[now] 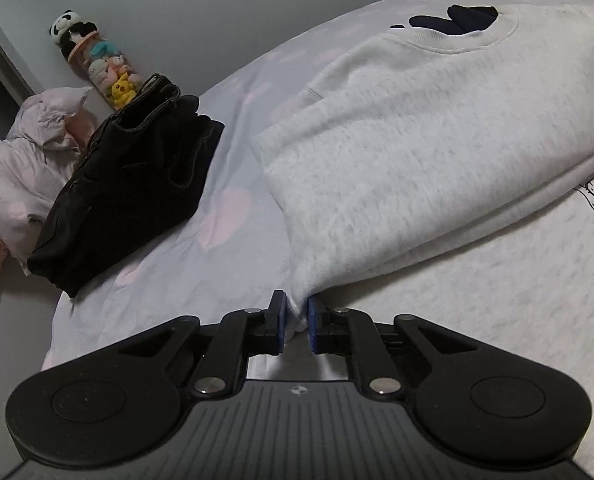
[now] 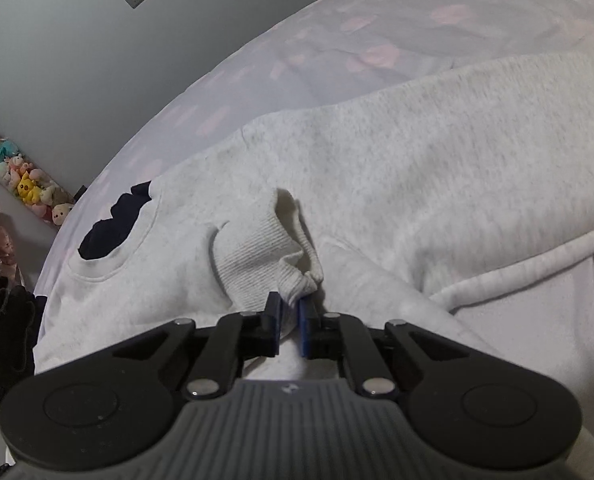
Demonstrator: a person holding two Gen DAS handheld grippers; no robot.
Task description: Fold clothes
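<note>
Left gripper (image 1: 297, 316) pinching sweatshirt (image 1: 417, 152) — right gripper (image 2: 290, 312) pinching cuff (image 2: 265, 256)

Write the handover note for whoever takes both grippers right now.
Left gripper: shut on a corner of the grey sweatshirt.
Right gripper: shut on the ribbed cuff of its sleeve.
Sweatshirt lies on the bed, one side already folded over the body.
Black folded clothes sit on the bed beside it.
Left: finish folding the sweatshirt, then stack it.
</note>
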